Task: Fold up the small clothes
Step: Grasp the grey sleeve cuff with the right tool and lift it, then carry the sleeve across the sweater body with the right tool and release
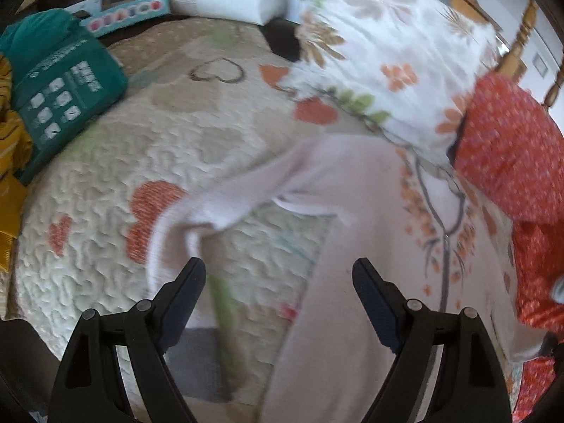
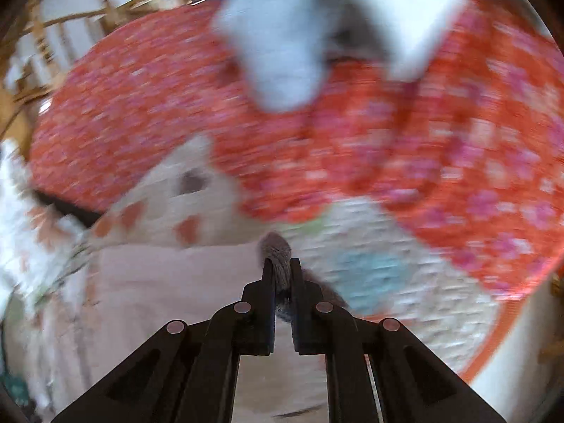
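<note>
Clamping a bit of grey cloth (image 2: pixel 278 250), the right gripper (image 2: pixel 282 264) has its jaws together, with the grey tuft sticking out past the fingertips and a darker fold bulging to the right behind them. Beyond it lie a red flowered cloth (image 2: pixel 176 112) and, at the far edge, a pale blue piece (image 2: pixel 278 46), all blurred. A quilt (image 2: pixel 405 282) with a blue patch shows to the right of the jaws.

The left gripper (image 1: pixel 278 269) stands with its jaws wide apart and nothing between them. Just ahead of it a pale pink garment (image 1: pixel 338 218) lies spread on the quilt, one sleeve reaching left toward the left fingertip, the body running near and right under the right finger. The same garment shows at the near left in the right wrist view. A flowered white pillow (image 1: pixel 387 53) sits at the far right, touching the red cloth on its right. A green pack (image 1: pixel 60 88) lies at the far left, with a yellow cloth (image 1: pixel 10 176) at the left edge.
</note>
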Demonstrator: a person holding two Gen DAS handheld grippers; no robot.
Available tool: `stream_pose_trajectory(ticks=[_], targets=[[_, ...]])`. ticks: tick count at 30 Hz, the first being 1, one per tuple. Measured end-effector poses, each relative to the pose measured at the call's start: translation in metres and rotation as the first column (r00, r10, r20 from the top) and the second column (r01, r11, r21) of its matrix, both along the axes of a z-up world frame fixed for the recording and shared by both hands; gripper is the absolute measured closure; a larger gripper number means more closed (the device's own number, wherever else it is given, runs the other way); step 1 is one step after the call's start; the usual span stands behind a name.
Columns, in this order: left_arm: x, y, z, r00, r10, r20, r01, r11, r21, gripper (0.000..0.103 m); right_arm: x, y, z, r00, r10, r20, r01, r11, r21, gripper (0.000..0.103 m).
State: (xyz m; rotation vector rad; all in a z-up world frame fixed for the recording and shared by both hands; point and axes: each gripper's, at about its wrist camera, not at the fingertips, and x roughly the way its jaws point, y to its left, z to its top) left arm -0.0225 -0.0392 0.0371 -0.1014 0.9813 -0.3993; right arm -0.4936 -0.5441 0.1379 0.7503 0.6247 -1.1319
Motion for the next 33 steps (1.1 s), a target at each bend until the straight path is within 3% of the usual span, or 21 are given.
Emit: stream_pose_trajectory(ticks=[6,10,13,17,23,33], targets=[[0.014,0.024,0.009,0.998,0.060,0.020,-0.059,0.998,-0.021,0.019,0.141,0.035,-0.007,0.962,0.269,0.051,-0.272,0.961,0.052,0.096],[0.025,0.037,0.009,0.996,0.085,0.008,-0.085,0.996,-0.027,0.019,0.234,0.081,-0.024,0.895,0.439,0.075,-0.444,0.892,0.087,0.096],[0.031,0.041,0.008,0.996,0.091,-0.001,-0.091,0.996,-0.022,0.019,0.303,0.122,-0.040,0.826,0.561,0.058,-0.564,0.819,0.103,0.096],[0.037,0.043,0.005,0.995,0.102,-0.015,-0.102,0.995,-0.009,0.019,0.370,0.162,-0.065,0.760,0.650,0.020,-0.646,0.750,0.140,0.096],[0.043,0.049,0.003,0.992,0.123,-0.037,-0.124,0.992,-0.028,0.019,0.440,0.201,-0.102,0.692,0.722,-0.011,-0.706,0.680,0.200,0.096],[0.050,0.052,0.003,0.990,0.133,-0.054,-0.135,0.990,-0.045,0.019,0.514,0.233,-0.145,0.653,0.755,-0.063,-0.720,0.645,0.256,0.095]])
